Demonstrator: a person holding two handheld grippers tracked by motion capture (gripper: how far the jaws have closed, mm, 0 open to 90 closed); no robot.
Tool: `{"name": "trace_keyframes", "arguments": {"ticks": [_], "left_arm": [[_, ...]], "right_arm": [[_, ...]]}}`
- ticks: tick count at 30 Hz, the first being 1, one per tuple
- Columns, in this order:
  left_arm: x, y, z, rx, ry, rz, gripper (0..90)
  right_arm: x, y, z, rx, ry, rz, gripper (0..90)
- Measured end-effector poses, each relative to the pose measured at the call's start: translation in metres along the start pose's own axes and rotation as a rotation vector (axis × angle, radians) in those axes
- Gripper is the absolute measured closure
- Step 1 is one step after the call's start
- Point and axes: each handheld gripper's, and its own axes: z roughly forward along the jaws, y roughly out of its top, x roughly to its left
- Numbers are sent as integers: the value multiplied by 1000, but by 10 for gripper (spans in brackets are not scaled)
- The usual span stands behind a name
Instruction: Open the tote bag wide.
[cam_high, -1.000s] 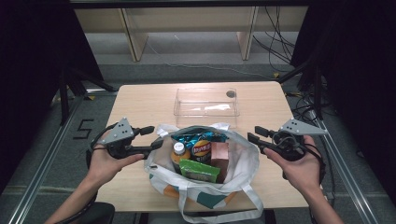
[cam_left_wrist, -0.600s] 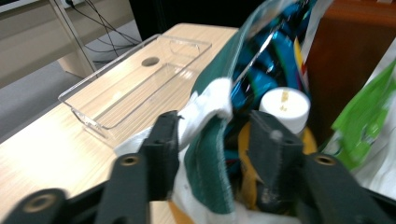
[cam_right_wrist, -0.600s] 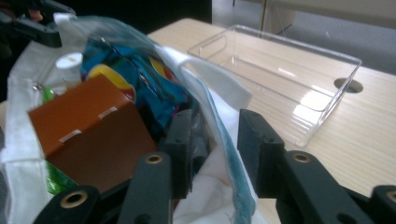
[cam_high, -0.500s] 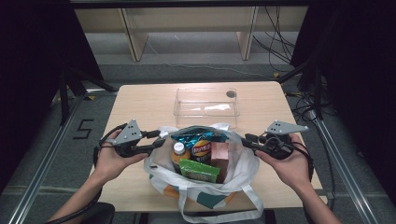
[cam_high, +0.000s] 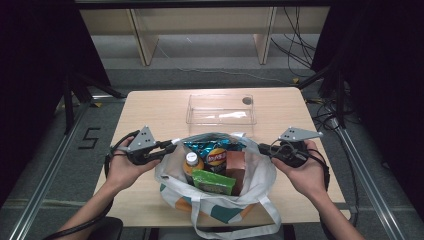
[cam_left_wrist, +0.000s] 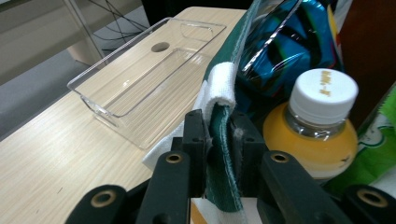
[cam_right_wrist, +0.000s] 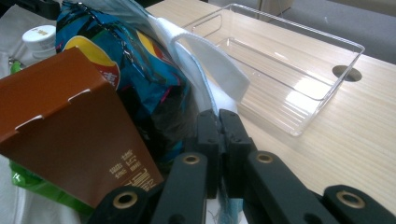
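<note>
Both tongs (cam_high: 172, 145) (cam_high: 261, 148) level, clamped on bag rim (cam_high: 165, 167)

A white cloth bag (cam_high: 260, 182) with green patches stands open at the table's six o'clock edge, its rim pulled out toward nine and three o'clock. Inside, upright and packed close: a blue chip packet, an orange juice bottle, a brown box, a green packet.

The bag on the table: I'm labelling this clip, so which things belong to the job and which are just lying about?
In the job:
bag, its rim pinched on both sides
left tool
right tool
bottle, crisps, brown box, green packet inside the bag

Lying about:
clear tray
cables on the floor
</note>
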Motion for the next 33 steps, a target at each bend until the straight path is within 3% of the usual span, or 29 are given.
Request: {"name": "trace_keyframes", "arguments": {"ticks": [7, 8, 9, 14, 22, 27, 28, 29, 31, 33], "left_arm": [[3, -5, 7, 19, 27, -40, 788], [3, -6, 9, 19, 29, -43, 789], [4, -6, 10, 16, 30, -50, 789], [8, -9, 20, 27, 43, -67, 791], [12, -14, 33, 48, 51, -72, 793], [15, -19, 38, 80, 52, -51, 795], [14, -21, 41, 71, 55, -69, 796], [17, -23, 42, 85, 50, -48, 796], [16, -25, 44, 75, 45, -68, 797], [17, -26, 44, 96, 46, -47, 797]], "right_arm": [[-1, 3, 9, -8, -12, 0, 889], [-3, 4, 11, -13, -13, -22, 890], [-2, 3, 11, -7, -15, 0, 890], [-8, 2, 20, -14, -33, 6, 890], [-15, -1, 31, 8, -41, 1, 890], [-16, -5, 38, 15, -43, 12, 890], [-17, -5, 39, 28, -40, 6, 889], [-17, -6, 42, 23, -46, 5, 889], [-17, -7, 45, 31, -52, 3, 889], [-18, -8, 46, 26, -57, -4, 889]]}}
